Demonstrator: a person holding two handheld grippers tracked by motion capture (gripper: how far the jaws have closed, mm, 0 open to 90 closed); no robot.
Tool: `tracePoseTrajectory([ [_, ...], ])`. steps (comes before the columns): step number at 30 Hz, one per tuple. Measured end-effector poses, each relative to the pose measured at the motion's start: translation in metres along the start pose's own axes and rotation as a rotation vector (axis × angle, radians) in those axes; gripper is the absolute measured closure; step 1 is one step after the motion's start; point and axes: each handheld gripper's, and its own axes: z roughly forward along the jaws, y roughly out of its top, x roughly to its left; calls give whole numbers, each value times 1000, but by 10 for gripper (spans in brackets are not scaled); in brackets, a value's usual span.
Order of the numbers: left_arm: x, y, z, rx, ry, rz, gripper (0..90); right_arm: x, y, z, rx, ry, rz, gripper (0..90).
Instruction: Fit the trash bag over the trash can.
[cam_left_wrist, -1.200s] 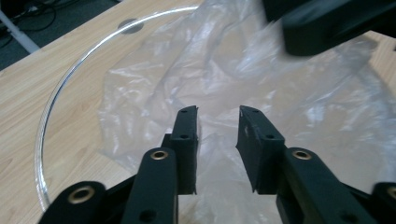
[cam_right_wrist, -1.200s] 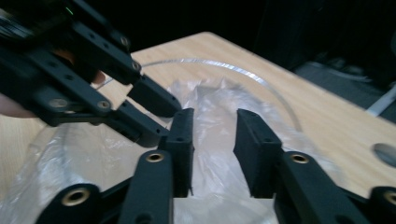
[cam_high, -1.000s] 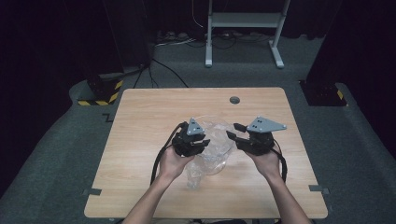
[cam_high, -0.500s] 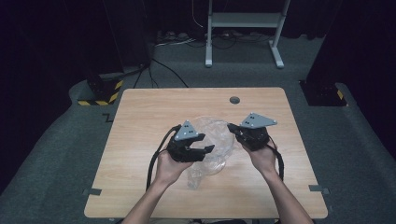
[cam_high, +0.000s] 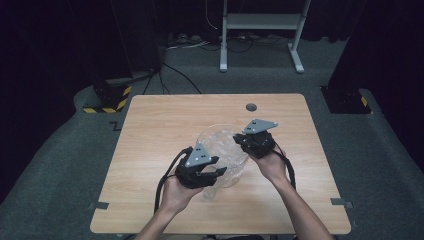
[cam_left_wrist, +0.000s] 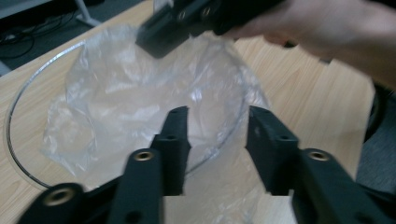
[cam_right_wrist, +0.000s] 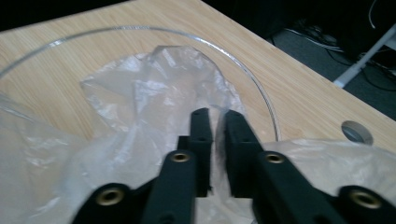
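Broadly, a light wooden table (cam_high: 150, 130) carries a round clear glass bowl (cam_high: 223, 156) near its middle, with a crumpled sheet of transparent plastic film (cam_left_wrist: 140, 107) lying inside it and spilling over the near rim. At the bowl's far right edge, the right gripper (cam_right_wrist: 215, 122) has its black jaws nearly closed, pinching a fold of the film between them. At the near left edge, the left gripper (cam_left_wrist: 217, 128) has its jaws spread wide apart, straddling the glass rim with loose film beneath, gripping nothing.
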Motion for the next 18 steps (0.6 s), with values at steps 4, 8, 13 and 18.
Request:
tracePoseTrajectory([
  [4, 2, -1, 5, 24, -13, -3, 726, -2, -4, -9, -40, 6, 29, 652],
  [8, 4, -2, 2, 11, -22, -7, 817, -3, -13, -30, -98, -2, 50, 596],
  [13, 8, -2, -2, -10, -29, -18, 894, -5, -23, -49, -134, 46, 59, 616],
  [18, 15, -2, -7, -21, -1, -24, 900, -5, -30, -46, -75, 76, 29, 767],
])
